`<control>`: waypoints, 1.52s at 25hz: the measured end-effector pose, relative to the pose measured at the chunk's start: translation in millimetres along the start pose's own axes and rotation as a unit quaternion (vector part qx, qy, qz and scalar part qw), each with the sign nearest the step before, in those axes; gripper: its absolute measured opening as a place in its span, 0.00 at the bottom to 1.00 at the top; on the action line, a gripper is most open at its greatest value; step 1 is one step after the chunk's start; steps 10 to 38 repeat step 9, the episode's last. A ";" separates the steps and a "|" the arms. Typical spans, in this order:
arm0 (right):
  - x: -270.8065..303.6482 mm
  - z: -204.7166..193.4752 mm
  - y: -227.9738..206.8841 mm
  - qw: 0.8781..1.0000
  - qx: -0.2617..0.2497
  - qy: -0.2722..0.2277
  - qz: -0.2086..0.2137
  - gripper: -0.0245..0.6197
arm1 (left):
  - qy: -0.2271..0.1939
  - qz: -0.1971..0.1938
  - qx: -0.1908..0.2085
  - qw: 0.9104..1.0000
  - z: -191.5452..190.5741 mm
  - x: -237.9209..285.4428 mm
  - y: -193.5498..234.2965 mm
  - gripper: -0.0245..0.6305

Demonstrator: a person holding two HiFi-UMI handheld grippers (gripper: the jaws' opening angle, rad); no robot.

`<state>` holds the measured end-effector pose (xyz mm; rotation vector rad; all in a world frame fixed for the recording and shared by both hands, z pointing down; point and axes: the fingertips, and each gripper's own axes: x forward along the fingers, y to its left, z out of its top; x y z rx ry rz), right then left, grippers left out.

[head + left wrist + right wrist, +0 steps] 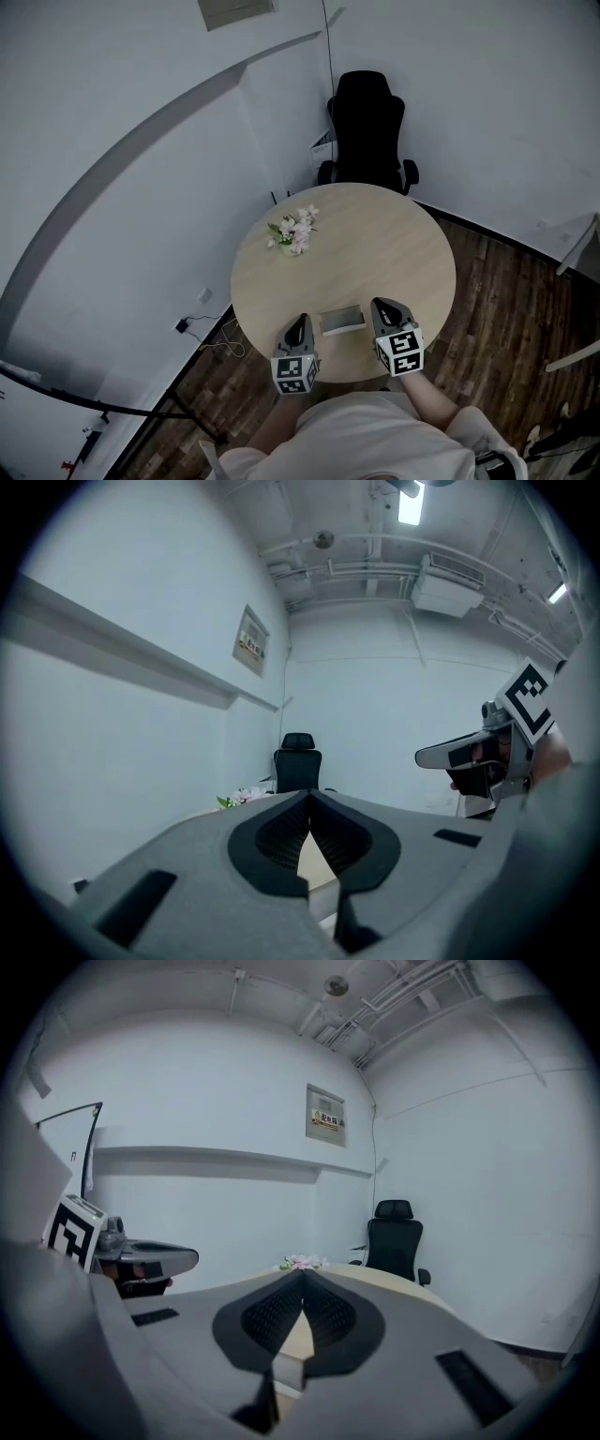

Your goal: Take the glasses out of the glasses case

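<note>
A closed grey glasses case [341,321] lies flat near the front edge of the round wooden table [375,244]. My left gripper [301,324] hovers just left of the case and my right gripper [380,306] just right of it, neither touching it. In the left gripper view the left gripper [308,797] has its jaws meeting at the tips with nothing between them. The right gripper [302,1274] is likewise shut and empty in its own view. Both point nearly level across the table.
A small bunch of pink and white flowers [293,232] lies at the table's far left. A black office chair [367,131] stands behind the table by the white wall. A cable and plug [187,323] lie on the dark wooden floor at left.
</note>
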<state>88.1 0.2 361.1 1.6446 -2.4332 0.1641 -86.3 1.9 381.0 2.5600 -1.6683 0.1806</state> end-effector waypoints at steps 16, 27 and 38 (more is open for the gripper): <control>-11.0 11.7 3.9 1.000 -0.013 -0.016 -0.004 0.06 | -0.007 0.003 -0.013 1.000 14.9 -3.0 -3.3 0.03; -11.0 11.7 3.9 1.000 -0.013 -0.016 -0.004 0.06 | -0.007 0.003 -0.013 1.000 14.9 -3.0 -3.3 0.03; -11.0 11.7 3.9 1.000 -0.013 -0.016 -0.004 0.06 | -0.007 0.003 -0.013 1.000 14.9 -3.0 -3.3 0.03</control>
